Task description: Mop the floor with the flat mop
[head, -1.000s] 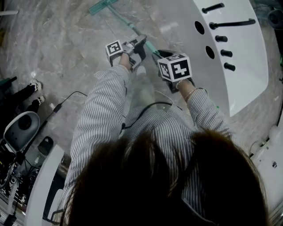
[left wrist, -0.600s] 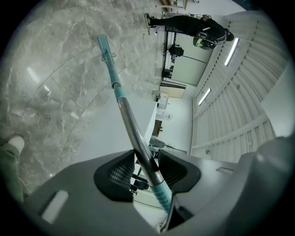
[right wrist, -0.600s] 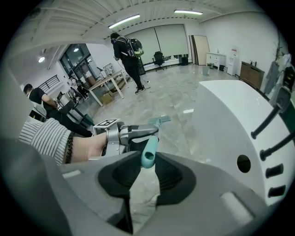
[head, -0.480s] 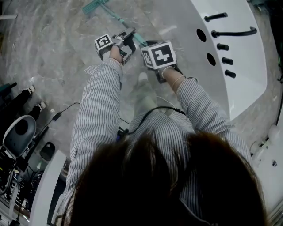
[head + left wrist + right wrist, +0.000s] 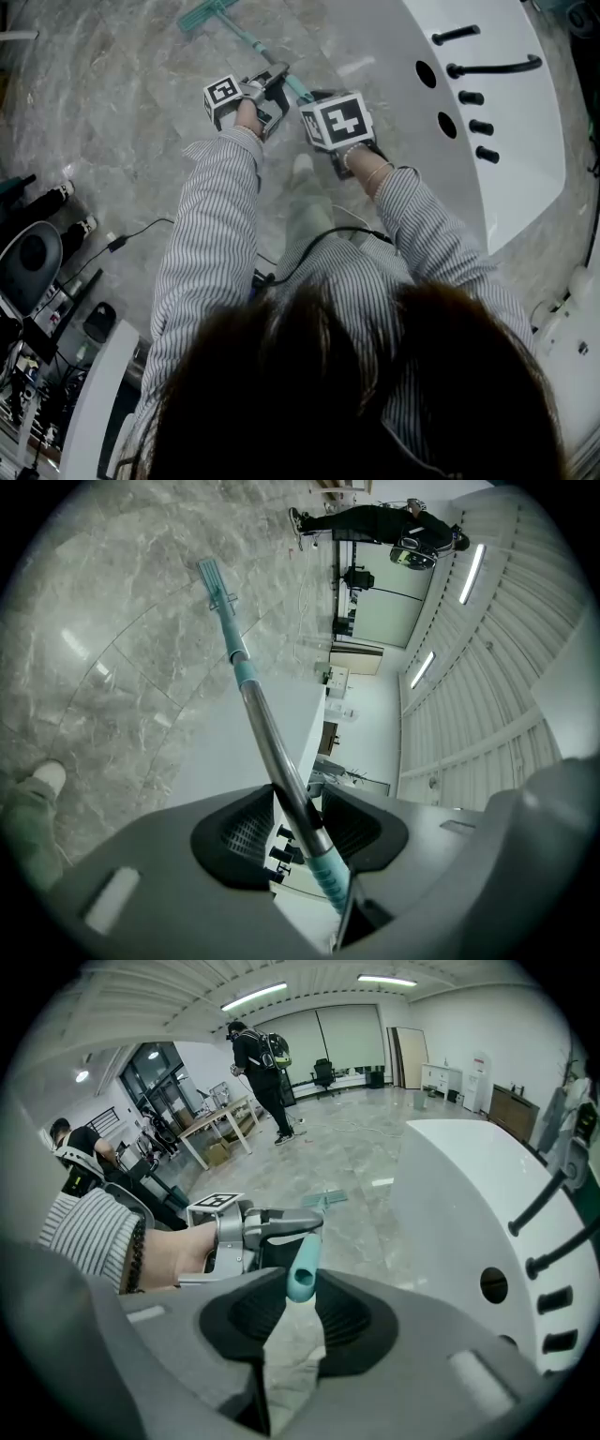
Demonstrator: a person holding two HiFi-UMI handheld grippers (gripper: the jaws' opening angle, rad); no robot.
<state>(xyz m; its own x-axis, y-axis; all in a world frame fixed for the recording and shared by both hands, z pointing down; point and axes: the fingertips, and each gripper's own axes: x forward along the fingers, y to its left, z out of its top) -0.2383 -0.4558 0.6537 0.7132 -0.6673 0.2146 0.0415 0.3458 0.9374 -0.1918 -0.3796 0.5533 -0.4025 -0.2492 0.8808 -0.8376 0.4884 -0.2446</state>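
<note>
The flat mop has a teal head [image 5: 204,13] lying on the marble floor far ahead, and a thin pole [image 5: 251,42] running back to both hands. My left gripper [image 5: 272,82] is shut on the mop pole [image 5: 281,761] lower down, with the teal head [image 5: 212,576] seen far along it. My right gripper [image 5: 323,98] is shut on the teal handle end [image 5: 301,1277] of the mop, just behind the left gripper [image 5: 281,1227]. The right gripper's marker cube hides its jaws in the head view.
A large white curved counter [image 5: 497,178] with black handles and holes stands close on the right. Cables and equipment [image 5: 37,309] crowd the left. My shoe [image 5: 42,780] is on the floor near the pole. People stand by desks [image 5: 258,1063] far off.
Both grippers moved forward and left along with the mop over the first half second, then held almost still. The mop head slid further away across the floor.
</note>
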